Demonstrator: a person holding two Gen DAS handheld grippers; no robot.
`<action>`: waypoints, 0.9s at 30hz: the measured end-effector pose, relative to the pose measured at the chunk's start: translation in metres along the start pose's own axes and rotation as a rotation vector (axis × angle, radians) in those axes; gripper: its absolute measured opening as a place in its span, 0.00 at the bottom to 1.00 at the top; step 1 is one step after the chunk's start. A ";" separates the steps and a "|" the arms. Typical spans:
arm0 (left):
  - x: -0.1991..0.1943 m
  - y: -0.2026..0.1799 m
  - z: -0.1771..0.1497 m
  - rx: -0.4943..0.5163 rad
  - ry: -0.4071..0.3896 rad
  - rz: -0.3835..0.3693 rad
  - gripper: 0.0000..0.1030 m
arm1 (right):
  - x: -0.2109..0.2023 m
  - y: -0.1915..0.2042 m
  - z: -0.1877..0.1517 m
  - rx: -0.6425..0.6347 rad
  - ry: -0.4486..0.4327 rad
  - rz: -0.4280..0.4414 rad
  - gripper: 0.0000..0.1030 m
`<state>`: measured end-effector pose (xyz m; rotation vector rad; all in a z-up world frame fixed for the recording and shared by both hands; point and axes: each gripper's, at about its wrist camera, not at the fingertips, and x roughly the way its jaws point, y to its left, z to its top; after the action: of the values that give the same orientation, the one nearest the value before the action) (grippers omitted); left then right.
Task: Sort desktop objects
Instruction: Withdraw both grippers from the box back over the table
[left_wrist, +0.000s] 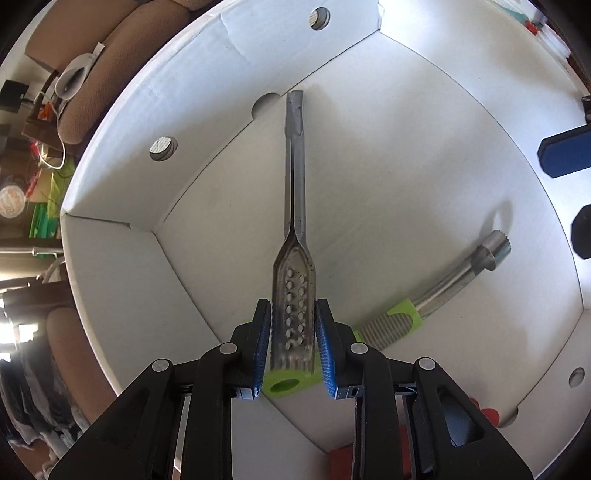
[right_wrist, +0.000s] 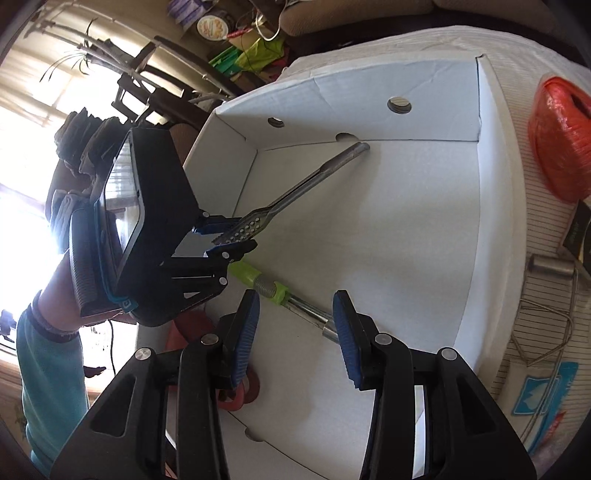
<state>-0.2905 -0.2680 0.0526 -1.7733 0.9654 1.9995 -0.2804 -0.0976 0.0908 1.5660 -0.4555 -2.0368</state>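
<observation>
The left gripper (left_wrist: 292, 338) points steeply down into the white cardboard box (right_wrist: 236, 155), its blue pads (left_wrist: 327, 345) clamped on the perforated head of the metal tongs (left_wrist: 295, 206); a gloved hand and teal sleeve (right_wrist: 48, 369) carry it in from the box's left wall. The tongs slant away from the jaws, and their far handle end lies on the box floor close to the back wall, below a notch. Just beside the gripper, on the box floor, lies a corer with a green handle (left_wrist: 402, 317), its steel tube reaching toward the right gripper (right_wrist: 293, 336). That gripper hovers over the near part of the box with its jaws partly apart and nothing between them. Outside the box, on the striped cloth to its right, sits an orange twine ball (right_wrist: 559, 136); a red tape roll (right_wrist: 243, 395) lies by its near left corner.
</observation>
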 end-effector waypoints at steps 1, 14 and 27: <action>0.003 0.002 -0.002 -0.008 0.011 0.012 0.28 | -0.001 0.001 0.001 -0.003 -0.004 -0.002 0.39; -0.071 -0.002 -0.054 -0.227 -0.179 -0.097 0.73 | -0.009 0.009 -0.008 -0.026 -0.024 -0.031 0.39; -0.114 -0.039 -0.155 -0.496 -0.412 -0.248 0.98 | -0.061 0.050 -0.054 -0.150 -0.101 -0.194 0.78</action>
<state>-0.1265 -0.3174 0.1492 -1.4914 0.1208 2.4311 -0.2070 -0.0988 0.1516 1.4712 -0.1882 -2.2471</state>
